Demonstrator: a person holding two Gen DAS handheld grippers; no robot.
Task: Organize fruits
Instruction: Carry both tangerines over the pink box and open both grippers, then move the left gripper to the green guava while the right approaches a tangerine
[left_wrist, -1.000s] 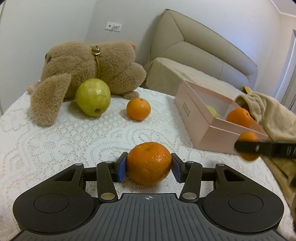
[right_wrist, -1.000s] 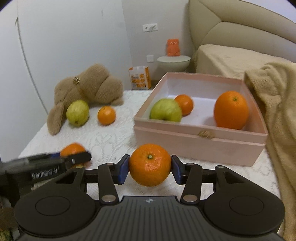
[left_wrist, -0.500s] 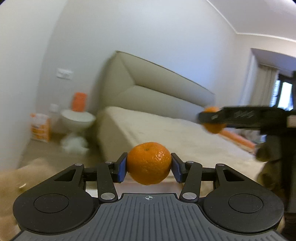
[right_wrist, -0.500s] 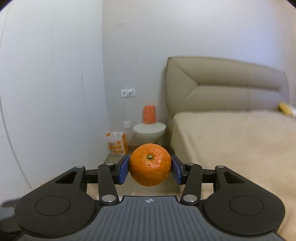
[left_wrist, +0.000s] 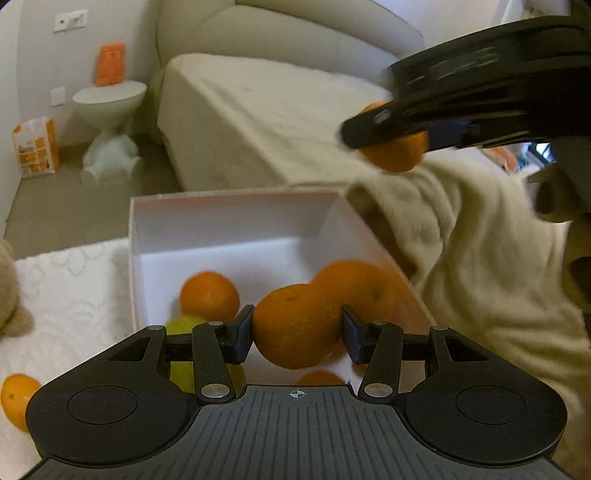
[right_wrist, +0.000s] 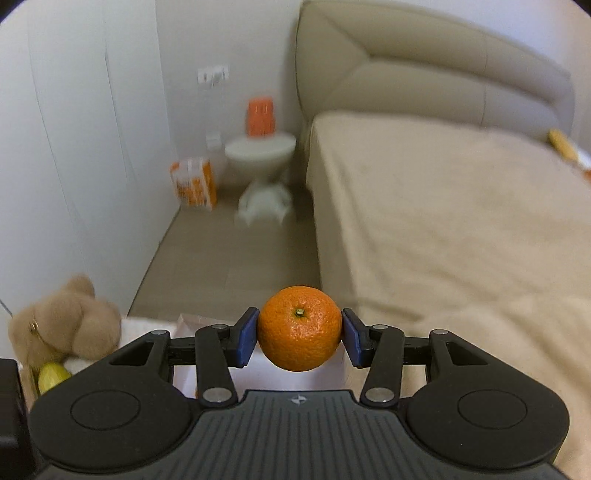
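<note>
Beige upholstered bed (right_wrist: 443, 206) with padded headboard fills the far right of the room. A cream fleece blanket (left_wrist: 480, 258) lies draped at right, its edge against the right wall of the box. White lace tablecloth (left_wrist: 66, 295) covers the near surface at left.

Pale pink open cardboard box (left_wrist: 229, 218), white inside, sits in the middle of the left wrist view. Inside it: a large orange (left_wrist: 369, 284) by the right wall, a smaller orange mandarin (left_wrist: 209, 295) left of it, a yellow-green pear-like fruit (left_wrist: 184, 325) near the front-left corner, partly hidden behind the gripper, and a sliver of another orange fruit (left_wrist: 319, 378) at the near edge.

Tan plush toy (right_wrist: 62, 325) lies far left on the cloth; a yellow-green fruit (right_wrist: 51, 374) rests just beside it. White round side table (right_wrist: 260, 151) stands far off by the wall, an orange figure (right_wrist: 261, 116) on top, an orange-and-white paper bag (right_wrist: 194, 188) on the floor left of it.

Left gripper (left_wrist: 296, 334): blue pads clamped on a held orange mandarin (left_wrist: 295, 326), carried above the open box. Right gripper (right_wrist: 299, 334): pads pressed on a second stem-up mandarin (right_wrist: 299, 328), held in the air; box rim barely visible beneath. In the left view this gripper appears upper right, blurred, above the blanket.

A loose mandarin (left_wrist: 16, 398) lies on the cloth, near left.
</note>
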